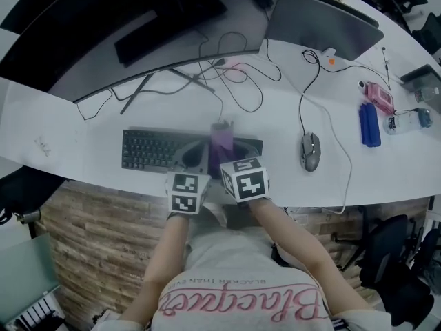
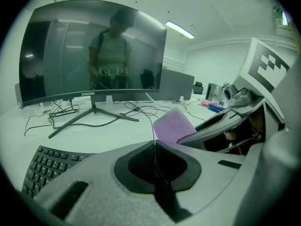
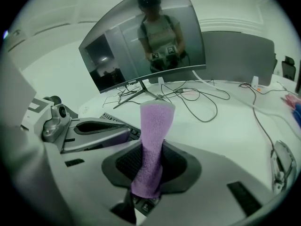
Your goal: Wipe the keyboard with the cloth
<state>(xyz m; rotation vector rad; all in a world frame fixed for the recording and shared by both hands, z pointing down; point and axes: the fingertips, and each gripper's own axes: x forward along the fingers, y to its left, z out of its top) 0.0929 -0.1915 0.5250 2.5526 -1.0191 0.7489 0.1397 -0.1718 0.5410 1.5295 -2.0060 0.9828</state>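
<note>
"Head view gives us the cloth [image 1: 222, 142] straight away: a purple strip, pinched at its near end in the right tongs [image 1: 226, 158], free end pointing away from the person across the keyboard [image 1: 148, 150]."

"And the right gripper view backs that up: jaws clamped on the cloth, the rest of it standing out beyond the tips. Is it down on the keys?"

"Can't tell from here. It's over the right half of the keyboard, that much is plain. The keyboard's long axis runs side to side on the tabletop [image 1: 96, 143], and most of it stretches off to the left of the cloth."

"So the wipe, I'd say, has to travel leftward along that axis. What about the left tongs [image 1: 195, 156]?"

"Just beside the right pair, also over the keyboard, nearer its middle. Left gripper view shows those jaws pressed together with nothing between them."

"Both forearms [image 1: 172, 254] reach in from the near edge, close together, tongs aimed forward and down. The right hand's the one with the job."

"Mouse [image 1: 311, 150] sits well apart to the right, out of the path by my reckoning."
</note>
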